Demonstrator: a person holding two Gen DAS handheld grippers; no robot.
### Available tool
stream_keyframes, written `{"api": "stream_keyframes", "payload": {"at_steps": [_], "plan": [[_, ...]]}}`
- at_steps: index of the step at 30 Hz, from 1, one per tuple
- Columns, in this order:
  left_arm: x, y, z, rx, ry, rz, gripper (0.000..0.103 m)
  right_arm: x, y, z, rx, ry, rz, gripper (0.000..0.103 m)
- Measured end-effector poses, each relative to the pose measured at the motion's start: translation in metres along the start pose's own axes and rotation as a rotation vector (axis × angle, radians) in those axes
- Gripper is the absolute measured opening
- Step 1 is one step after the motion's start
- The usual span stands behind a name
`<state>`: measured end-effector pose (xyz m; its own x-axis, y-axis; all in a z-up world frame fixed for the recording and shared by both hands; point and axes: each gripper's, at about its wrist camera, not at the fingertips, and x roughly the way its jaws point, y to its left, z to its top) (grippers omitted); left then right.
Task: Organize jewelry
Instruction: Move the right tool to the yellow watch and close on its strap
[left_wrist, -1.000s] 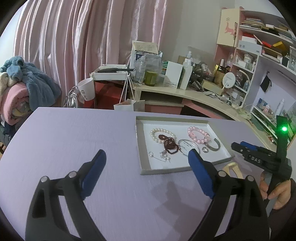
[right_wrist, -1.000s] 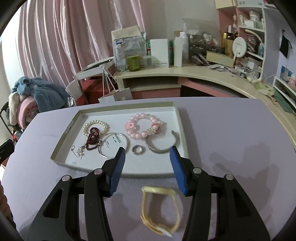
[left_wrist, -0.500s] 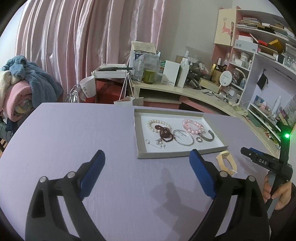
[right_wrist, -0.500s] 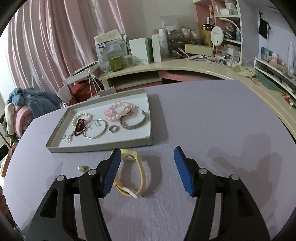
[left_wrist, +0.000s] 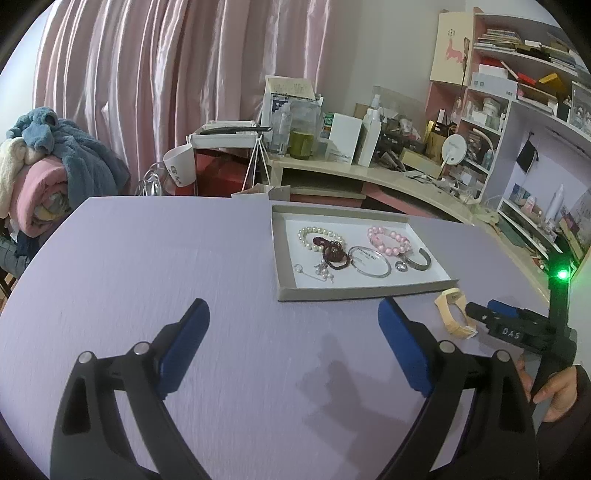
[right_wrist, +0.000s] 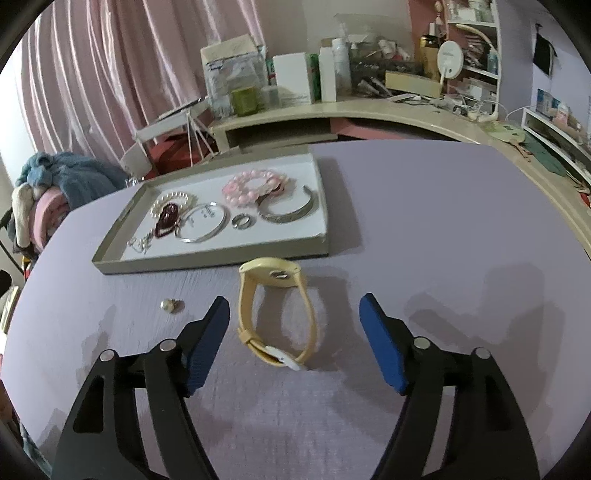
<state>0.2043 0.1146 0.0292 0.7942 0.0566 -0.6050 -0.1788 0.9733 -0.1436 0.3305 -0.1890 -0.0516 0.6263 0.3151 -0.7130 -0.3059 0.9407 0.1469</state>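
Observation:
A grey tray (right_wrist: 207, 260) on the lilac table holds a pearl bracelet (right_wrist: 173, 197), a dark red bead bracelet (right_wrist: 168, 219), a silver bangle (right_wrist: 203, 223), a ring (right_wrist: 242, 220), a pink bead bracelet (right_wrist: 247, 186) and a silver cuff (right_wrist: 291, 214). A yellow watch (right_wrist: 271, 275) lies on the table just before the tray. My right gripper (right_wrist: 293, 306) hovers over the watch with its jaws opening and the strap loop between the fingers, untouched. A small pearl stud (right_wrist: 168, 305) lies left of it. My left gripper (left_wrist: 292, 310) is open and holds nothing, short of the tray (left_wrist: 354, 291).
In the left wrist view the right gripper (left_wrist: 480, 313) and the hand (left_wrist: 557, 391) holding it sit at the right, beside the watch (left_wrist: 452, 314). A cluttered desk (right_wrist: 369, 107) and shelves stand beyond the table. Blankets (left_wrist: 48, 173) are piled at the left.
The right gripper pulled back from the tray, sank toward the table and spread its jaws; the watch now lies between its fingers. The left gripper drew back from the tray a little.

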Motion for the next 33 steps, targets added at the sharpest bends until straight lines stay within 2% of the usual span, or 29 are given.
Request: {"api": "stream_keyframes", "payload": {"at_steps": [3, 23, 33], "plan": [[0.001, 0.001, 0.0, 0.0, 0.004, 0.001, 0.093, 0.008, 0.003, -0.002, -0.01, 0.022, -0.01, 0.08], [0.009, 0.002, -0.004, -0.005, 0.03, 0.006, 0.093, 0.029, 0.011, -0.001, -0.037, 0.06, -0.06, 0.08], [0.011, 0.002, -0.007, -0.002, 0.034, 0.005, 0.093, 0.035, 0.012, 0.001, -0.035, 0.07, -0.064, 0.071]]}}
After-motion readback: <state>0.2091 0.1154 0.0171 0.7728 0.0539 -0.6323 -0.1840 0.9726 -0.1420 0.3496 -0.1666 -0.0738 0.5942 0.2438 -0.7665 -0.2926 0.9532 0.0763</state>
